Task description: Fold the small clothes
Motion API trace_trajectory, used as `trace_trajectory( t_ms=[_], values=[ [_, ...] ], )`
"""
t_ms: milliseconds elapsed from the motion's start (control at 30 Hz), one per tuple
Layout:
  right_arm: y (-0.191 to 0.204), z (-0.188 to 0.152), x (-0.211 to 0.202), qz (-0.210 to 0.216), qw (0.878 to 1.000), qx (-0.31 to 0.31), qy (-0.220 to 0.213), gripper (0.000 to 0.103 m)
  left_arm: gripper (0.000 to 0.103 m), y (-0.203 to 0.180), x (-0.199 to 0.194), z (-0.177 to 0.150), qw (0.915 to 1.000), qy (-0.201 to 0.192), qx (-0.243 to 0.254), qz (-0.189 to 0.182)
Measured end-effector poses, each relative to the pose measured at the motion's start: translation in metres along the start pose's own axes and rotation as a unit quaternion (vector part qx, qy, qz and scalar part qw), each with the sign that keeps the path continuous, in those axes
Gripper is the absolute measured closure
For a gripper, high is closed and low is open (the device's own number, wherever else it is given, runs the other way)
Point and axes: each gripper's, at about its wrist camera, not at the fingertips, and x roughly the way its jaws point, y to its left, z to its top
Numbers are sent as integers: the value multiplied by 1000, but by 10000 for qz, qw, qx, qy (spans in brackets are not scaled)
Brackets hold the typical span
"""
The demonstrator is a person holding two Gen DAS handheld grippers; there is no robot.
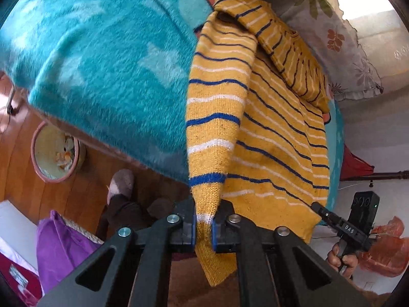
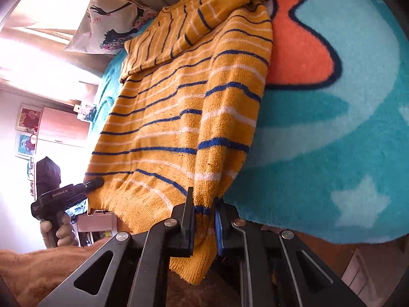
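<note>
Item: mustard-yellow knitted sweater with blue and white stripes (image 1: 276,133), both grippers clenching it.
Left gripper (image 1: 204,226) and right gripper (image 2: 204,220) are pinching the bottom hem (lower centre); keeping tension even should fold it flat.

Knitted wool sweater (image 1: 276,133) on fluffy fleece blanket (image 1: 102,64).

The teal blanket (image 2: 332,128) lies bare beside the striped sweater (image 2: 179,128); pillows (image 1: 340,43) crowd the bed's far edge, blocking passage there.

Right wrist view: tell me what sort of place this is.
Probably a bedroom at home: a fleecy teal blanket covers what looks like a bed, a printed pillow lies at its far end, and framed pictures hang on the wall.
</note>
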Motion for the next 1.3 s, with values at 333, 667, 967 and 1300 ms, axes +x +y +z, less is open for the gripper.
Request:
trace_trajectory(
  t_ms=[333,667,967,1300],
  values=[
    [-1,21,-5,437,9989,140,-118,90,95,-11,-9,9,9995,-321,-71,-6],
    [35,127,-32,1112,9894,119,-930,90,95,-57,-43,99,9947,-914,262,-398],
    [41,285,13,138,9889,529,-1385,86,94,-106,22,278,9946,-856,581,-40],
    [-28,343,42,1131,9583,2139,-1523,50,78,-97,40,353,9899,-346,203,-1360]
  ],
)
